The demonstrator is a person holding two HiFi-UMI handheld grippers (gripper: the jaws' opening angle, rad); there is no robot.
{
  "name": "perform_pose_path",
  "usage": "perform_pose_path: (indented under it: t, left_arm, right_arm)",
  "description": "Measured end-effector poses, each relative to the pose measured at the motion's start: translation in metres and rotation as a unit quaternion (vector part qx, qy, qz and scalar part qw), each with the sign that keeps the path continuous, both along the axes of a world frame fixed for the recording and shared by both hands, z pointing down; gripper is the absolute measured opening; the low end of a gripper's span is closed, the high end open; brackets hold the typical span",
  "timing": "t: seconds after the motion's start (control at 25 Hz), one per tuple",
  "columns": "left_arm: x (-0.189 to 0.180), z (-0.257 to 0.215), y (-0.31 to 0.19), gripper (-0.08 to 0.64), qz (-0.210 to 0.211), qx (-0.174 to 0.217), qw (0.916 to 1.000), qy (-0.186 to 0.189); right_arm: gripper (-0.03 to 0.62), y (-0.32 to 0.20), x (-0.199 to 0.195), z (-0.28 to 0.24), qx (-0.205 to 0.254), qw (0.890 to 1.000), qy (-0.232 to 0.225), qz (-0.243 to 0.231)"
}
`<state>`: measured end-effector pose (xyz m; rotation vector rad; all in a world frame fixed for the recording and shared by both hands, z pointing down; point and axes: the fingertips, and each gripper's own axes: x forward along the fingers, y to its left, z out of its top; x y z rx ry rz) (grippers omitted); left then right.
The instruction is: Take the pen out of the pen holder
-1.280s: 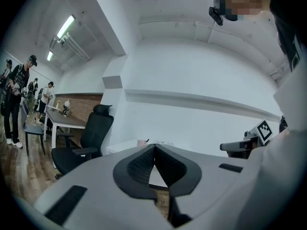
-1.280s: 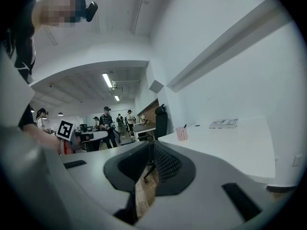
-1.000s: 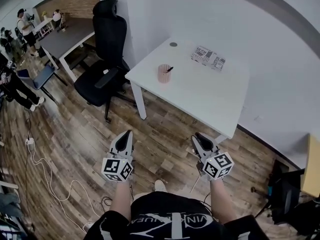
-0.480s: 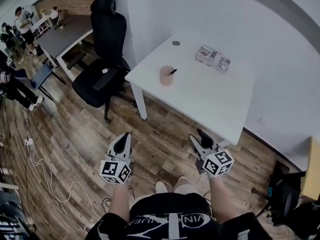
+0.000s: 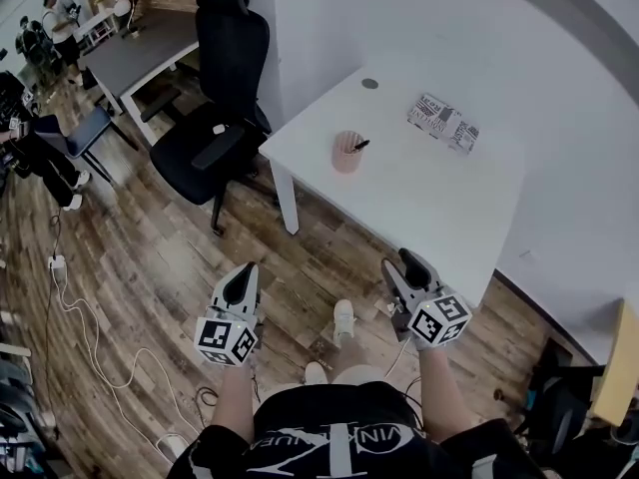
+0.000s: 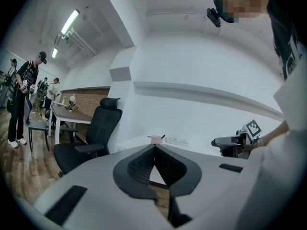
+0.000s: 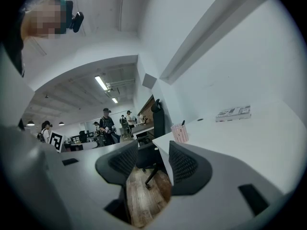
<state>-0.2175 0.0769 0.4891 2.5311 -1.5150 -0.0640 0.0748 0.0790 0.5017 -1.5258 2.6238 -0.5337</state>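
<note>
Black pen (image 5: pixel 360 146) leaning in pink ribbed pen holder (image 5: pixel 346 156) on white rectangular table (image 5: pixel 429 203), well apart from the 2 grippers. Left gripper (image 5: pixel 244 273) closed, empty; right gripper (image 5: pixel 403 263) jaws opening, nothing between.

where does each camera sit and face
Head view: on the person's head, steeply down at floor and white table; shows left gripper, right gripper, forearms.
Left gripper view: on the left gripper, level along its shut jaws toward the table; shows the right gripper.
Right gripper view: on the right gripper, along its opening, empty jaws toward the table; shows the left gripper.
Shared: all three show the pen holder.
</note>
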Motion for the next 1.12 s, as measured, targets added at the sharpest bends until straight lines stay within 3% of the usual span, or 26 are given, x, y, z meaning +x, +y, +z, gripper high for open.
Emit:
perform_pose_path:
  t: [1.12]
  left_arm:
    - [0.054,-0.006,-0.154,0.015,-0.001,-0.006,1.0000,0.000]
  right_arm:
    - [0.192,-0.170,0.018,0.002,-0.016,0.999,-0.023,-0.031]
